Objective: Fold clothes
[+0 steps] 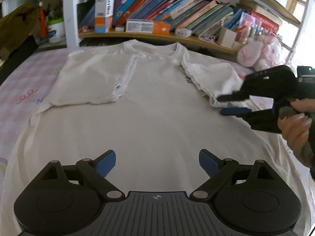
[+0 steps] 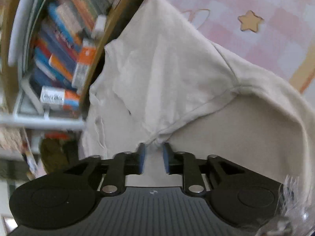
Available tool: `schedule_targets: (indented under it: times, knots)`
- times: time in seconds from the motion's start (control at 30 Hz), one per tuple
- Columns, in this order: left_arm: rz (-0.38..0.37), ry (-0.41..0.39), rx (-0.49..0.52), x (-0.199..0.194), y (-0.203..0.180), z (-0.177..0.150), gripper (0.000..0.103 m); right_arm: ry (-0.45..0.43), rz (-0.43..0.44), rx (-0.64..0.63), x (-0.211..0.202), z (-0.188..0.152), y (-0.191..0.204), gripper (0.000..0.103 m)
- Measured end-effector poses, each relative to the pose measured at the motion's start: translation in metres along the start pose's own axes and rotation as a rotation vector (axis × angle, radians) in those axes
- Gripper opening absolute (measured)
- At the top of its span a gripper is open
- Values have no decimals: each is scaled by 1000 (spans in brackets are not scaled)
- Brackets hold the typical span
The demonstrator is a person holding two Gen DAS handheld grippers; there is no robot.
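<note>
A white T-shirt (image 1: 153, 102) lies flat on the bed, collar toward the bookshelf. Its left sleeve (image 1: 92, 78) is folded in over the body. My left gripper (image 1: 157, 162) is open and empty, hovering over the shirt's lower middle. My right gripper (image 1: 224, 105) is at the tip of the right sleeve (image 1: 212, 76), which is drawn in over the body. In the right wrist view the sleeve's bunched corner (image 2: 157, 137) sits at the tips of my right gripper (image 2: 154, 149). The jaws stand a little apart around it, not pressed on the cloth.
A pink checked bedsheet (image 1: 23, 82) covers the bed under the shirt. A bookshelf (image 1: 157, 35) with books and boxes runs along the far edge. Pink plush toys (image 1: 259, 53) sit at the far right. A dark bag (image 1: 13, 29) stands at the far left.
</note>
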State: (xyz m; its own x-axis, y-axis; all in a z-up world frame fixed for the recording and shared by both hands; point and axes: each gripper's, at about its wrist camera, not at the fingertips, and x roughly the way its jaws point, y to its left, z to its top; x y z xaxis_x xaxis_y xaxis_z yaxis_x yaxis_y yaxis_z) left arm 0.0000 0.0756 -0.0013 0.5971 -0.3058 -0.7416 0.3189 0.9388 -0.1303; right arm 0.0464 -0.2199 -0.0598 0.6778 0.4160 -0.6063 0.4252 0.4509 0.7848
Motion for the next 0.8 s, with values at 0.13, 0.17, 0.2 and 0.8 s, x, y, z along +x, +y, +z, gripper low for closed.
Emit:
schedule_targets:
  times: [0.13, 0.17, 0.2, 0.8]
  knots:
    - [-2, -2, 8, 1, -3, 1, 93, -25, -9, -256, -24, -6, 20, 38]
    - [-2, -3, 10, 1, -4, 1, 93, -54, -60, -353, -32, -8, 27, 38]
    - [-1, -3, 10, 2, -4, 1, 93, -83, -118, -455, -38, -12, 34, 38]
    - [54, 59, -63, 16, -15, -1, 93, -135, -469, -878, -61, -18, 7, 18]
